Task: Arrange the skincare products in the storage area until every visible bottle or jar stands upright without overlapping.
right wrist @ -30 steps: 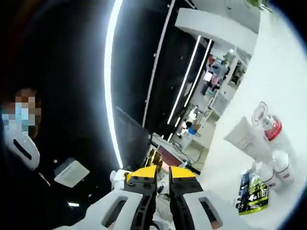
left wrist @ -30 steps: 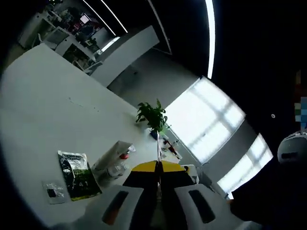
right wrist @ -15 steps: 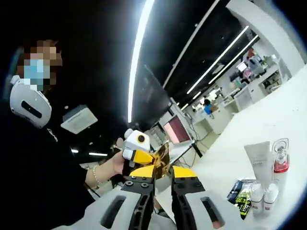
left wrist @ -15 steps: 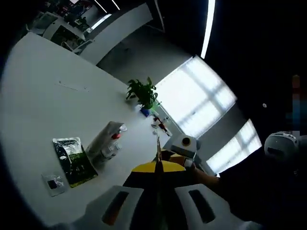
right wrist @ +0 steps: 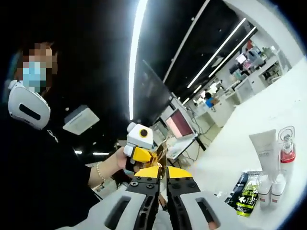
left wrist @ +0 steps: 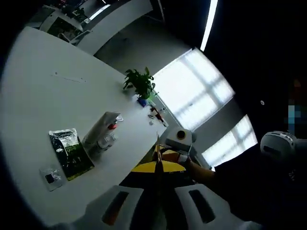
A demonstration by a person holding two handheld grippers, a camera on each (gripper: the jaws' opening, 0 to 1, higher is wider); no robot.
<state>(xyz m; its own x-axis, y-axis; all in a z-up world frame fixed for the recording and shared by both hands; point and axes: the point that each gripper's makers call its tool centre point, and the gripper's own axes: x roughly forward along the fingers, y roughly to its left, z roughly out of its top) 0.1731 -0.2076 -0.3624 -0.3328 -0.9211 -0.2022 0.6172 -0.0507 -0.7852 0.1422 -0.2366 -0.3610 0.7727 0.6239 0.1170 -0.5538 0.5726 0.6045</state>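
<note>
On the white table (left wrist: 43, 96), going left to right in the left gripper view, you have a small clear packet (left wrist: 50, 177), a dark green sachet (left wrist: 71, 153), then the cluster that matters: a white tube (left wrist: 98, 130) with a red-capped bottle (left wrist: 111, 127) and two small white jars (left wrist: 103, 143) packed against it. In the right gripper view the tube (right wrist: 265, 152), the red-capped bottle (right wrist: 287, 155) and the jars (right wrist: 270, 188) appear to stand side by side, touching or nearly so, with the sachet (right wrist: 246, 192) flat just beside them.

Both grippers hang in the air, well apart from the products. The left gripper (left wrist: 158, 165) has its jaws pressed together on nothing; the right gripper (right wrist: 162, 171) is likewise closed and empty. In the right gripper view, the left gripper (right wrist: 140, 146) sits in the person's hand (right wrist: 115, 165).

The step in hand looks like the approach, so open one set of jaws before you descend and come at the cluster from its open side, by the jars. Take one piece at a time and grip low on the body, since the tube looks top-heavy and likely to tip its neighbours.

There is plenty of bare tabletop to the far side of the products for spreading them out. The near table edge runs close to the sachet and packet, so work inward. The potted plant (left wrist: 139, 85) stands well clear.
</note>
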